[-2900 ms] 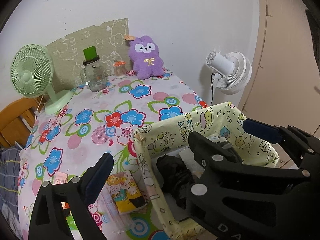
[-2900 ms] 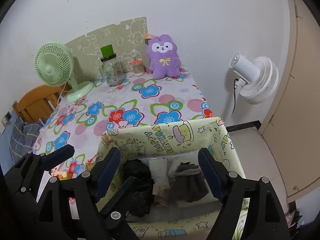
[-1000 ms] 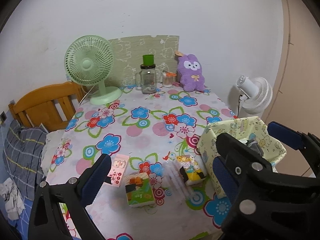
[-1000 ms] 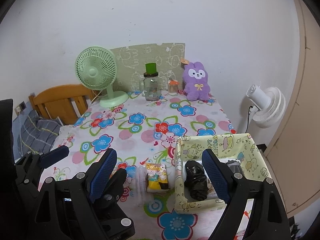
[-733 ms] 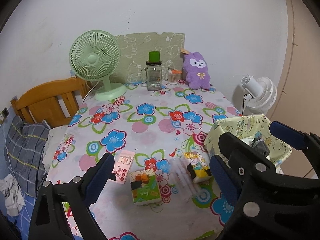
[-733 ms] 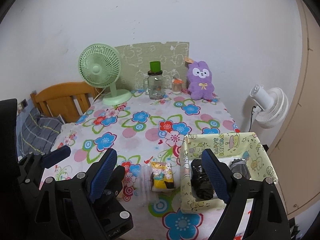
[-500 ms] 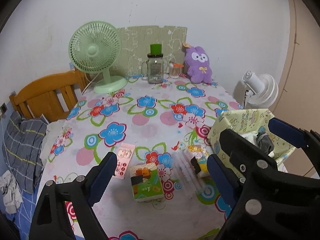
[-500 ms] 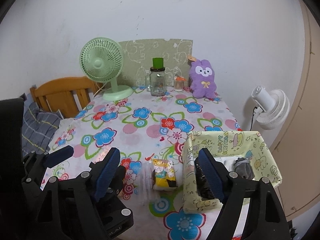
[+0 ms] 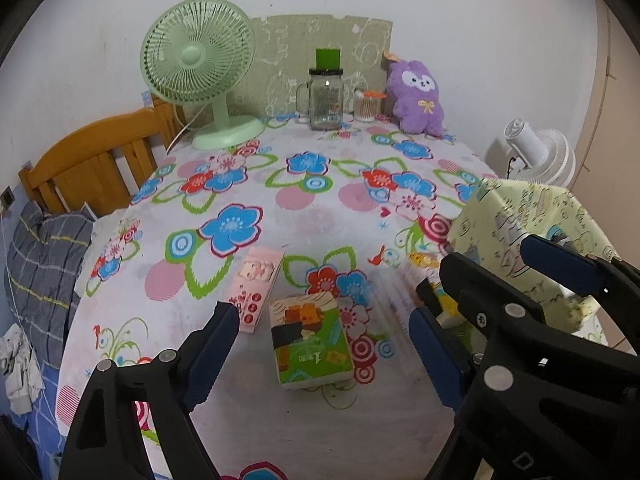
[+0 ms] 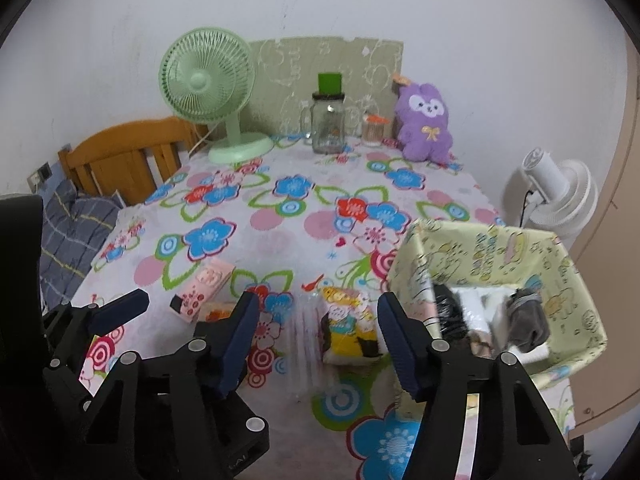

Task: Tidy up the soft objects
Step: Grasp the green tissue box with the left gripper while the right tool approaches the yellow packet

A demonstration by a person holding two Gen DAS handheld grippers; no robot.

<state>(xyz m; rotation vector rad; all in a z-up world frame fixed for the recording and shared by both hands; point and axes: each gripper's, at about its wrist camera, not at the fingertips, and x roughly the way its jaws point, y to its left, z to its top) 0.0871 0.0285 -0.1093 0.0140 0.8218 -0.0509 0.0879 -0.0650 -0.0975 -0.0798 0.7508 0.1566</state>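
A yellow-green cartoon fabric bin [image 10: 560,300] sits at the table's right edge; it holds black, white and grey soft items [image 10: 524,316]. It also shows in the left wrist view [image 9: 532,220]. A green tissue pack [image 9: 308,340], a pink pack [image 9: 256,288] and a yellow cartoon pack [image 10: 348,324] lie on the floral tablecloth. My left gripper [image 9: 320,344] is open and empty above the green pack. My right gripper [image 10: 316,332] is open and empty, left of the bin, near the yellow pack.
At the table's far end stand a green fan [image 9: 200,68], a glass jar with a green lid [image 9: 326,92], a small orange-lidded jar [image 9: 366,106] and a purple plush [image 9: 418,98]. A wooden chair [image 9: 92,160] stands left, a white fan [image 10: 556,196] right.
Both grippers have pulled back from over the bin and moved left, then lowered a little toward the packs on the table. Both stay open and empty.
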